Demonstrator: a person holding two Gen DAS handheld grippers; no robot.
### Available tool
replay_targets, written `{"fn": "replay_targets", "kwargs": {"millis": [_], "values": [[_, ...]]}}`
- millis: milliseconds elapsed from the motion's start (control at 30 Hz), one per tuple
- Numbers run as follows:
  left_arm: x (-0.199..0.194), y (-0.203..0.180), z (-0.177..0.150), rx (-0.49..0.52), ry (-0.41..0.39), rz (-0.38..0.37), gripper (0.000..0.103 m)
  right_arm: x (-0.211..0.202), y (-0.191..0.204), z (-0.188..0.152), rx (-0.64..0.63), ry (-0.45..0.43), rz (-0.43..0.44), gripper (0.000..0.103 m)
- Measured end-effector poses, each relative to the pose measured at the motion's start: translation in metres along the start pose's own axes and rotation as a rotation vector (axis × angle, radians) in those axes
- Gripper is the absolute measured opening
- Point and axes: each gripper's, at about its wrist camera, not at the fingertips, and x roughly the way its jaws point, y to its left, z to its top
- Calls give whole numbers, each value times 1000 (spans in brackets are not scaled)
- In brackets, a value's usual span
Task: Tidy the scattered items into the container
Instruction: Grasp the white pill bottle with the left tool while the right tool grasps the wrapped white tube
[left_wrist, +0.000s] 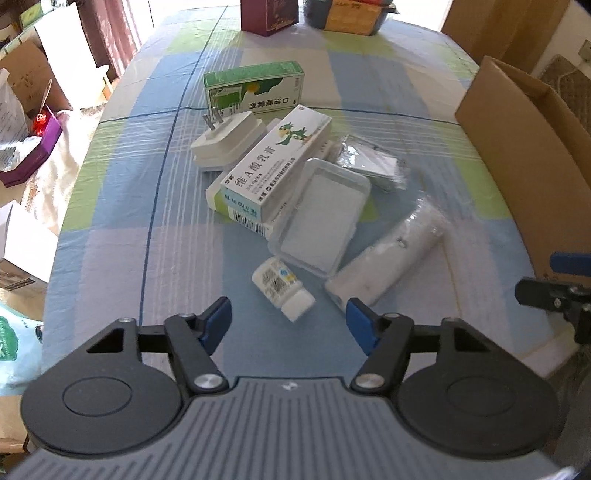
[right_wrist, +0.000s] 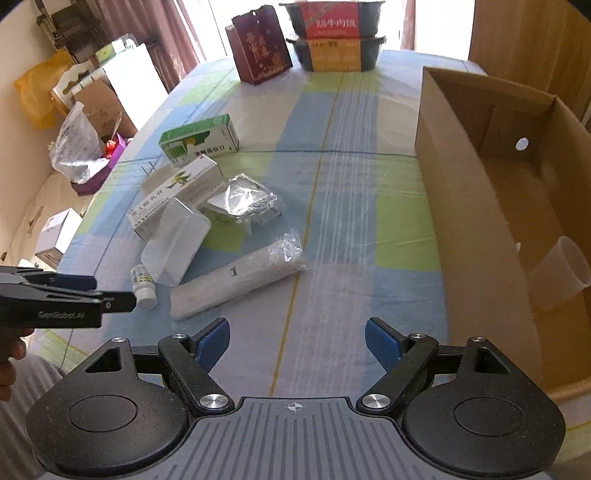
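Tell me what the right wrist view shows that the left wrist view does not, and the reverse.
Only the right wrist view shows the inside of the cardboard box, with a translucent cup lying in it, and the two stacked black food trays whole.

Only the left wrist view shows the white plug adapter clearly, prongs up, and the small white bottle unobstructed.

Both show the green box, the clear plastic case, the wrapped white roll and the foil packet on the checked cloth. The left gripper and right gripper are open.
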Motion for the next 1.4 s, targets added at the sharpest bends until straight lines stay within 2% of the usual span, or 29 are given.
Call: {"fn": "replay_targets", "kwargs": {"millis": [100,133,167,267,367,533,600,667,733,767,800,900,1067,1167,1200,1233,1333,1367,1400], "values": [[18,4,6,-15,17,1,52,10,-1,3,10,16,4,86],[24,6,8,-18,24,2,45,13,-1,4,14,21,6,86],[30,7,9,-19,30,3,43,16,-1,5,17,26,9,86],[40,12,9,-21,42,-10,23,26,0,7,37,36,19,86],[41,18,7,-15,18,-23,23,39,1,11,86,44,44,86],[39,25,3,18,-3,-8,23,70,0,18,319,61,98,86],[38,28,4,21,-7,0,23,80,1,21,412,47,88,85],[38,31,4,17,-11,3,23,88,5,25,447,23,61,85],[38,33,4,10,-13,-4,23,93,15,29,387,-5,7,85],[38,33,4,10,-14,-5,23,96,20,32,356,-19,-21,79],[40,33,5,13,-16,-5,23,98,25,34,325,-32,-48,63],[40,33,4,21,-14,-12,23,101,34,34,162,-38,-50,55],[38,35,1,25,2,-36,23,94,31,23,-58,12,3,54],[38,36,1,7,6,-43,23,90,26,13,-114,23,-3,55],[38,36,1,2,7,-44,23,89,24,10,-109,24,-2,68],[38,36,2,-1,7,-42,23,88,25,6,-98,22,-26,71],[38,33,2,7,8,-28,23,91,31,-2,-97,5,-48,71],[38,31,1,17,7,-23,23,91,37,-5,-137,-6,-62,70],[38,29,0,30,4,-17,23,91,43,-8,-177,-16,-76,62]]}}
